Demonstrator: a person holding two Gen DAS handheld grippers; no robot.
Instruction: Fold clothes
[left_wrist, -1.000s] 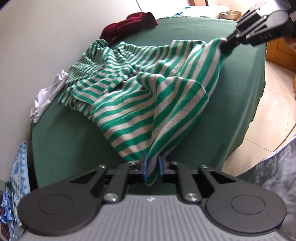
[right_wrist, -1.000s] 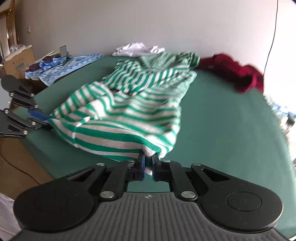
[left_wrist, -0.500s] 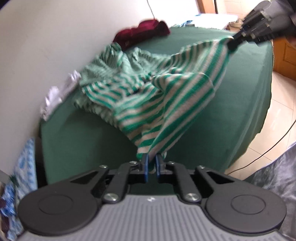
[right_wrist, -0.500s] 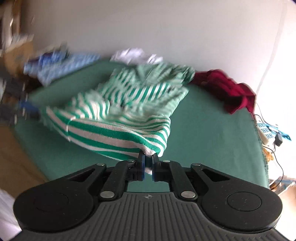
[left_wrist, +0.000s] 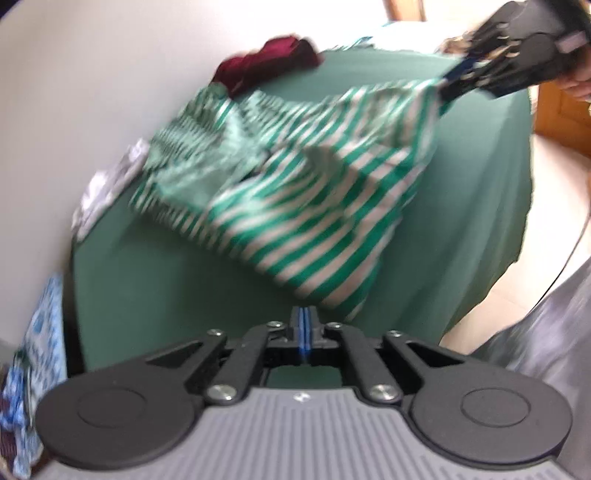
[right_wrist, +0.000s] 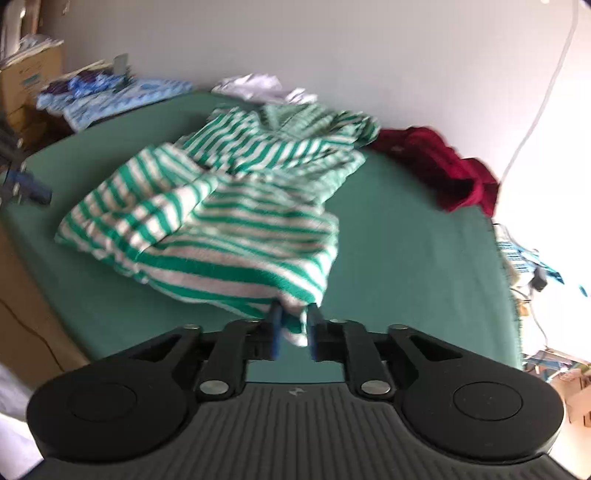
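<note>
The green-and-white striped garment (right_wrist: 229, 206) is lying rumpled on the green-covered table (right_wrist: 406, 258), its long axis running from the near edge toward the far edge by the wall.

Right gripper (right_wrist: 293, 325): the jaws are being opened; a hem corner of the garment is hanging loose between the spread pads, at the table's near edge, and is no longer being pinched.

Left gripper (left_wrist: 304, 323): the blue pads are being seen almost pressed together, though the jaws are opening slightly. No cloth is being gripped; the garment's other near corner is lying just ahead of the tips.

Relation noted: the garment is extending straight away from both grippers, each being level with one near corner. The right gripper is judged nearer, cloth being inside its jaws. Motion blur is limiting detail.

A dark red garment (right_wrist: 443, 166) is lying toward the far right corner, clear of the striped one.
</note>
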